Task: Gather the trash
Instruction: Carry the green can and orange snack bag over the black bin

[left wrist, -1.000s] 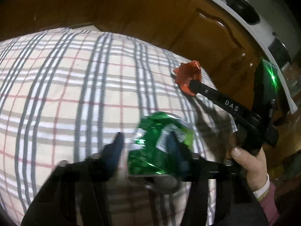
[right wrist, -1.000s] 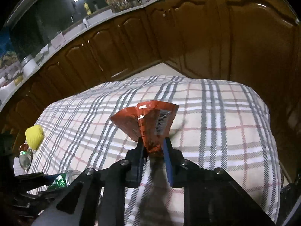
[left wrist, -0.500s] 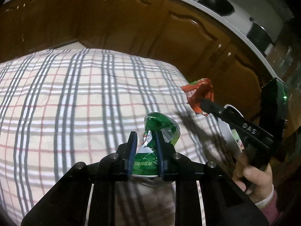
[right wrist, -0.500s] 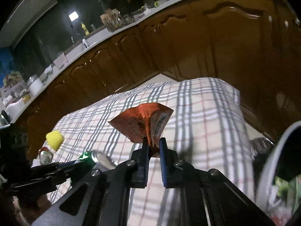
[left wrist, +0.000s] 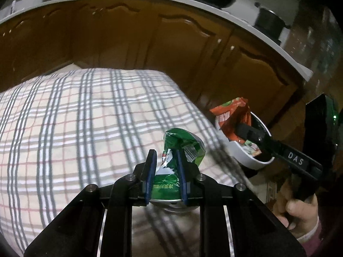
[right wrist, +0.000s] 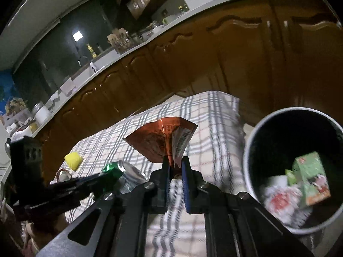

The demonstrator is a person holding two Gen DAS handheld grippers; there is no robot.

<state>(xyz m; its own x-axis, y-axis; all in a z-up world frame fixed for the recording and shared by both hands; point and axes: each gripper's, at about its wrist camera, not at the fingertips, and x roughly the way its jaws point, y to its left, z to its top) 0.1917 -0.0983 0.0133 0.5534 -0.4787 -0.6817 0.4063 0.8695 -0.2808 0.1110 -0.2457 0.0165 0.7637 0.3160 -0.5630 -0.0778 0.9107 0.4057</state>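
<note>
Both hands are carrying trash right now. The left tool (left wrist: 165, 167) is clenched on a squashed green can (left wrist: 180, 150), held up above the worktop (left wrist: 75, 128). The right tool (right wrist: 175, 171) is pinched tight on an orange wrapper (right wrist: 160, 141). In the left view the wrapper sits right at the rim of the white bin (left wrist: 242, 152), at about 3 o'clock from the can.

The bin (right wrist: 248, 150) already has some trash inside: a green carton (right wrist: 310, 177) and some blurry white and red bits. So part of the job looks done. I think the wrapper goes in next, then the can.

More is left on the worktop. At about 9 o'clock in the right view there is a yellow lump (right wrist: 73, 160), and just below it a small shiny thing (right wrist: 63, 174) that is too small to name.

The worktop has a checked cloth with grey and red lines. Behind it are brown wooden cupboards (left wrist: 128, 42) with a pale counter on top. A bright light (right wrist: 77, 36) glows in the dark at about 11 o'clock.
</note>
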